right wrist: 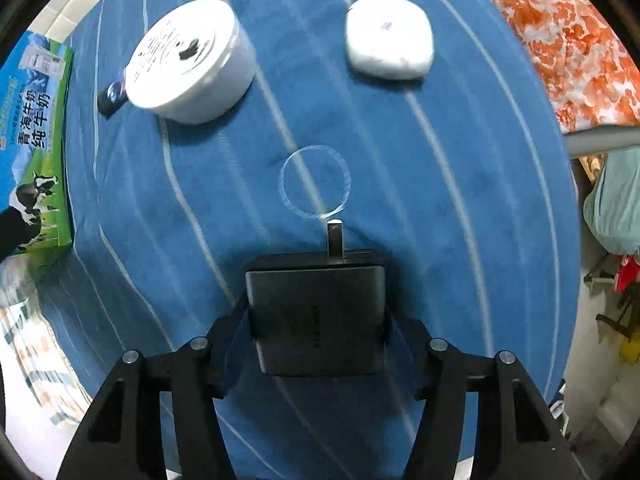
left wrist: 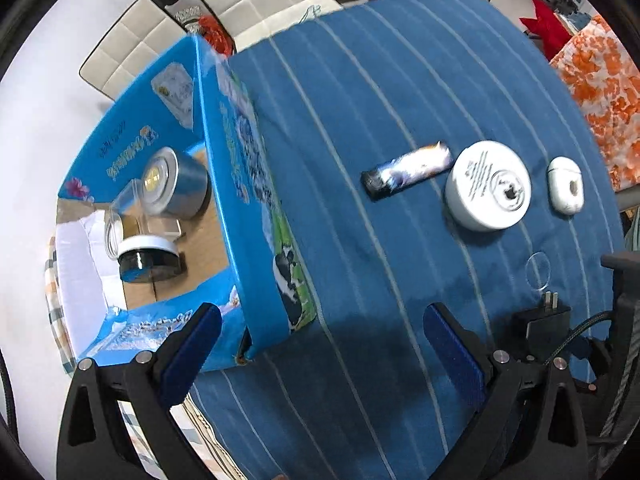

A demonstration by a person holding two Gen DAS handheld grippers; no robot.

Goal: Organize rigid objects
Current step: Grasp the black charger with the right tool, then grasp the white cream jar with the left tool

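On the blue striped cloth (right wrist: 460, 184) that covers the table, the right gripper (right wrist: 318, 332) is clamped on a black plug adapter (right wrist: 316, 312), one finger pressed against each side of its body; the adapter's metal prongs point away from the camera, toward a clear ring-like disc (right wrist: 315, 180) lying flat on the cloth just beyond them; farther off stand a white round tin (right wrist: 192, 64) on the left and a white rounded case (right wrist: 390, 40) on the right, well apart from each other, and the end of a dark lighter (right wrist: 113, 96) peeks out from behind the tin on its left side; the left gripper (left wrist: 320, 344) hangs empty over the near edge of the cloth with its blue-padded fingers (left wrist: 192, 344) spread wide (nothing lies between them); at the left of its view an open blue milk carton box (left wrist: 248, 184) sits on the cloth, and inside it, on the brown cardboard floor, lie a silver round tin (left wrist: 176, 184) tipped on its side, a clear plastic box (left wrist: 140, 212) beside it, and a dark jar with a white lid (left wrist: 148, 258) nearer the camera; from this side the lighter (left wrist: 408, 170), the white tin (left wrist: 488, 186) and the white case (left wrist: 565, 186) line up in a row across the far right of the cloth; the adapter (left wrist: 544, 324) shows at the near right; an orange-and-white patterned fabric (left wrist: 604, 92) lies past the cloth's right edge.
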